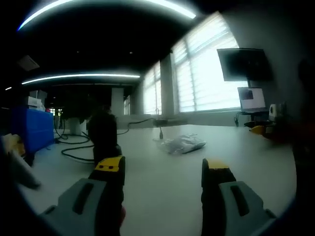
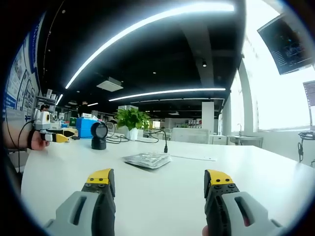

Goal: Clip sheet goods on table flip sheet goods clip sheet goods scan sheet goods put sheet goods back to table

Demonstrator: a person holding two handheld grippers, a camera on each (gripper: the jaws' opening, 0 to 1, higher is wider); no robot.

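Both tools idle. Left gripper view: your left tool (image 1: 162, 169) has jaws apart, nothing between; sheet goods (image 1: 183, 144) lie on the counter (image 1: 162, 196) mid-frame, scanner (image 1: 103, 135) left of centre. Right gripper view: right tool (image 2: 160, 179) jaws apart, empty; sheet goods (image 2: 146, 159) centre, scanner (image 2: 99, 135) upper left.

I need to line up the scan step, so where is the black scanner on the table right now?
In the right gripper view the scanner stands upright on the white table, left of the packaged sheet goods and before the potted plant.
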